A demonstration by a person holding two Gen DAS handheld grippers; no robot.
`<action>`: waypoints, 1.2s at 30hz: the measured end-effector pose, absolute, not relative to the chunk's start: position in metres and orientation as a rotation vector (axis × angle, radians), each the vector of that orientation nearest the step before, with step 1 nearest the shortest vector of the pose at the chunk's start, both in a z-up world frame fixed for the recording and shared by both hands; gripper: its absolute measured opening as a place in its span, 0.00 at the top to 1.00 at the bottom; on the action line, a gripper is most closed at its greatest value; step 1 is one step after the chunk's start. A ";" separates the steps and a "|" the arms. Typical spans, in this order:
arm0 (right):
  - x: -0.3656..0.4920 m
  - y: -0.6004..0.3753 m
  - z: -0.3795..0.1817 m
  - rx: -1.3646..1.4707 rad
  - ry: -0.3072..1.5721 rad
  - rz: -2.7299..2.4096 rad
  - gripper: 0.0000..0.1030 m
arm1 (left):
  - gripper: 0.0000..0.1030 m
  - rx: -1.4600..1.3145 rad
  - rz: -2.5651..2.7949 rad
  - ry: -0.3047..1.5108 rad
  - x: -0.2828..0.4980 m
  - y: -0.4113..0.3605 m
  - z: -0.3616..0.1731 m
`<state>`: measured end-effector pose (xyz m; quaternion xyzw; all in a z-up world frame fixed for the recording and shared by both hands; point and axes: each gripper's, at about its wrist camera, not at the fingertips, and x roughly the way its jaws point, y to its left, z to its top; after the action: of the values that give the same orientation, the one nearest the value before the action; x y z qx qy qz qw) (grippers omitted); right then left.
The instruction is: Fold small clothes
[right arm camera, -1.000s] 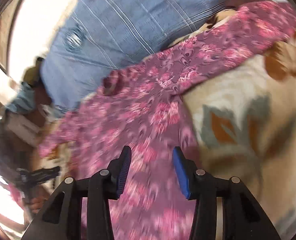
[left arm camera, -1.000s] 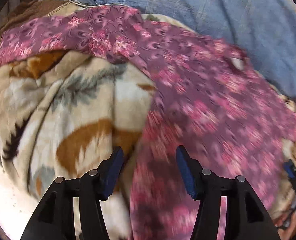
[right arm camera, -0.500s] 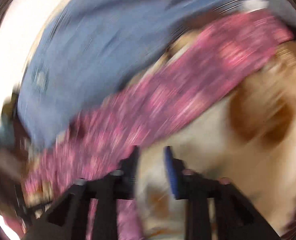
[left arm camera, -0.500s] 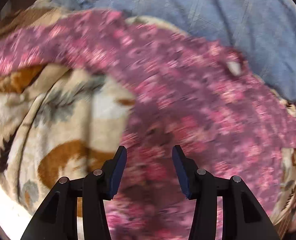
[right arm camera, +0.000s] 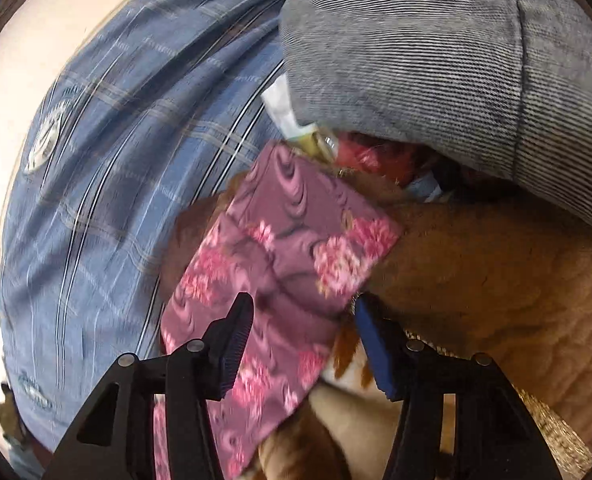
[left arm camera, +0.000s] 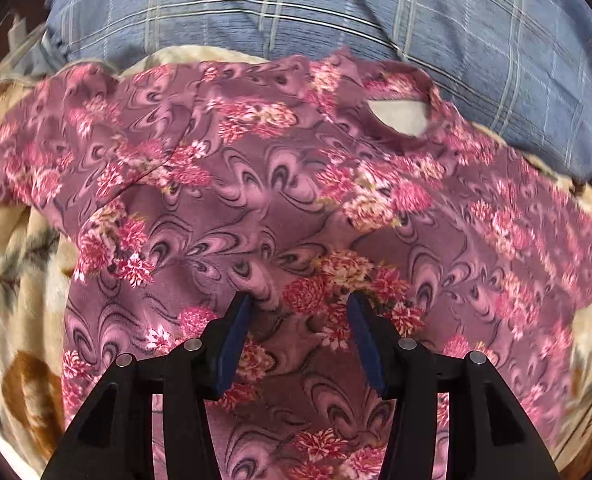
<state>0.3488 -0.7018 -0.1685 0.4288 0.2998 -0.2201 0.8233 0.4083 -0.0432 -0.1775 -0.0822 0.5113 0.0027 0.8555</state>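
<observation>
Left gripper [left arm camera: 299, 306] opening, above floral garment [left arm camera: 255, 184]

The mauve floral-print garment [left arm camera: 296, 208] is thin woven cloth with a smooth, faintly silky face; its sleeve [right arm camera: 287, 248] in the right wrist view looks the same. Under it lies a cream and rust-brown patterned fleece blanket [left arm camera: 19, 280], thick, plush and matt, its brown part [right arm camera: 496, 280] showing a napped, crinkled pile. The blue plaid pillow [left arm camera: 336, 8] is matt woven cotton-like cloth with a fine slubby texture. A grey ribbed fabric cushion [right arm camera: 436, 60] has a coarse, corduroy-like weave. The left gripper [left arm camera: 298, 308] and right gripper [right arm camera: 302, 312] are matt black plastic with small shiny metal pins and dark blue ridged pads [right arm camera: 235, 348].
</observation>
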 end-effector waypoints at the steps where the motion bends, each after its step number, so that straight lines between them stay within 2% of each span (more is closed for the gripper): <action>1: 0.351 -0.701 -0.166 0.892 0.636 -0.472 0.61 | 0.51 -0.174 -0.004 1.073 0.408 -0.042 -0.178; 2: 0.352 -0.700 -0.162 0.858 0.643 -0.476 0.84 | 0.51 -0.177 -0.010 1.074 0.408 -0.041 -0.177; 3: 0.354 -0.697 -0.156 0.832 0.649 -0.465 0.87 | 0.51 -0.187 -0.019 1.078 0.408 -0.039 -0.177; 11: 0.359 -0.630 -0.097 0.644 0.630 -0.365 0.88 | 0.51 -0.316 -0.045 0.982 0.406 -0.014 -0.160; 17: 0.384 -0.517 -0.075 0.499 0.683 -0.199 0.88 | 0.53 -0.344 -0.019 0.966 0.405 0.008 -0.160; 26: 0.440 -0.334 -0.098 0.491 0.766 0.134 0.88 | 0.49 -0.416 0.031 0.922 0.404 0.055 -0.146; 36: 0.448 -0.152 -0.151 0.477 0.926 0.443 0.88 | 0.49 -0.548 0.108 0.860 0.397 0.122 -0.134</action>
<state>0.4479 -0.1523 -0.1514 0.2259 0.4386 0.2097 0.8442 0.3974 0.1225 -0.1338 -0.2619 0.4116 0.0517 0.8714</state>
